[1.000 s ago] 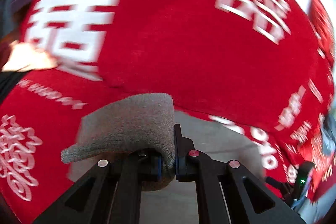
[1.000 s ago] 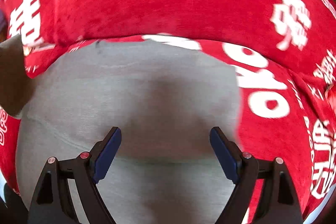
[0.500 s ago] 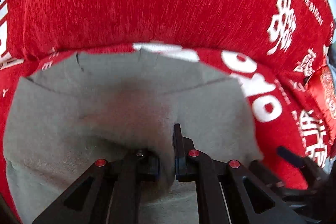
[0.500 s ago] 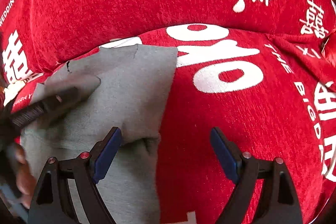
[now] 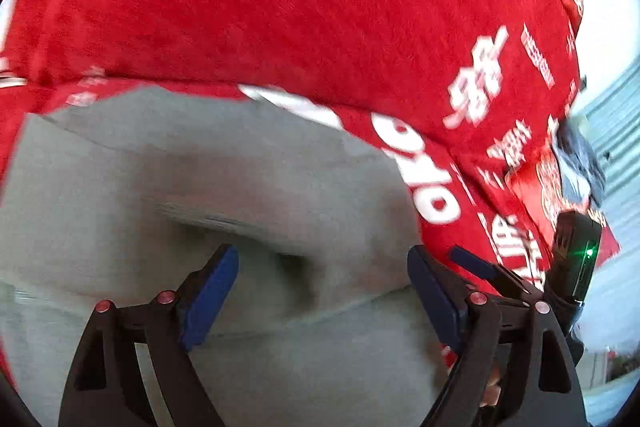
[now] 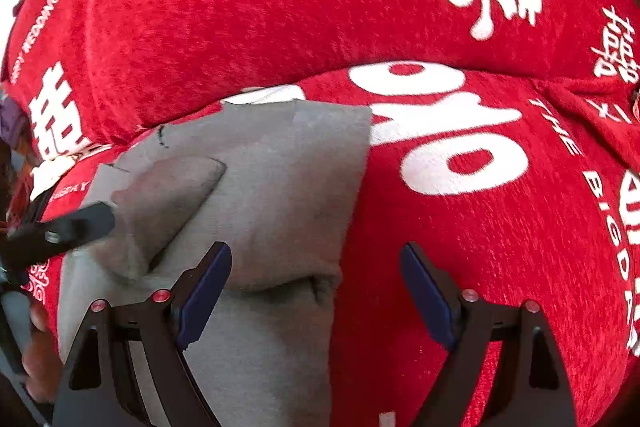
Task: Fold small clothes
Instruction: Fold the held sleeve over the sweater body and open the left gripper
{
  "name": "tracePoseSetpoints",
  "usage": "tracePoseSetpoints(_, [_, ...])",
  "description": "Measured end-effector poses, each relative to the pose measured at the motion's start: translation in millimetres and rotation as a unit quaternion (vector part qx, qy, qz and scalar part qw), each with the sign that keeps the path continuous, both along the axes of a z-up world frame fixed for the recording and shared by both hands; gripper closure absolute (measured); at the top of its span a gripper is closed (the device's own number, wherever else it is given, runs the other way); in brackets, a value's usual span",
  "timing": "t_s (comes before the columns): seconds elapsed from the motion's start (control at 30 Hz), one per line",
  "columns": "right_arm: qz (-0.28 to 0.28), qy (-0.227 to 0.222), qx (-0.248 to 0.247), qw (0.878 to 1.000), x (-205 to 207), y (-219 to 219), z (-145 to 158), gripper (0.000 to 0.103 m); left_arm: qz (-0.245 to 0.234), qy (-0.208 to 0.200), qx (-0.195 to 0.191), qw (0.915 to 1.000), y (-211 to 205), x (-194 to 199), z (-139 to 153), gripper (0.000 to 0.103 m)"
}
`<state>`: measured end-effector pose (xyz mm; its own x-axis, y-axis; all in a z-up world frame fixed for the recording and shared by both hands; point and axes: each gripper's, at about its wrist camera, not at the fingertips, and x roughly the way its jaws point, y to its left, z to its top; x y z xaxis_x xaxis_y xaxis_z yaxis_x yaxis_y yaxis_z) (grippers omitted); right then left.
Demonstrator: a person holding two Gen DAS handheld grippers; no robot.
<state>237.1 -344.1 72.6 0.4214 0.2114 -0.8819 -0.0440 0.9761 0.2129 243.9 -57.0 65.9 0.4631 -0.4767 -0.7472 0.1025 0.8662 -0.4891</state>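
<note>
A small grey garment lies flat on a red cover, with one corner flap folded over onto it. My left gripper hovers just above the grey cloth. Its jaws are opening, its blue pads stand wide apart, and the cloth lies loose below them. One black finger of it shows at the left of the right wrist view, at the flap's edge. My right gripper is open over the garment's right edge, half above red cover; nothing is pinched in it.
The red plush cover with white characters lies under everything, and a padded red ridge rises behind the garment. A person's hand holds the left tool. The right tool's body with a green light stands beside the left gripper.
My left gripper carried the pinched grey corner across the garment, then let go and opened. My right gripper slid from the garment's middle to its right edge and stayed open.
</note>
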Motion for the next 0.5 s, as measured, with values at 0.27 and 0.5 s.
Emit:
tracePoseSetpoints(0.27, [0.081,-0.014,0.009,0.997,11.6,69.1,7.5,0.014,0.126,0.037,0.033,0.9908,89.2,11.9,-25.2,0.016])
tracePoseSetpoints(0.5, [0.188,-0.032,-0.178,0.965,12.7,168.3,-22.8,0.031,0.117,0.048,0.035,0.9914,92.2,8.7,-64.8,0.016])
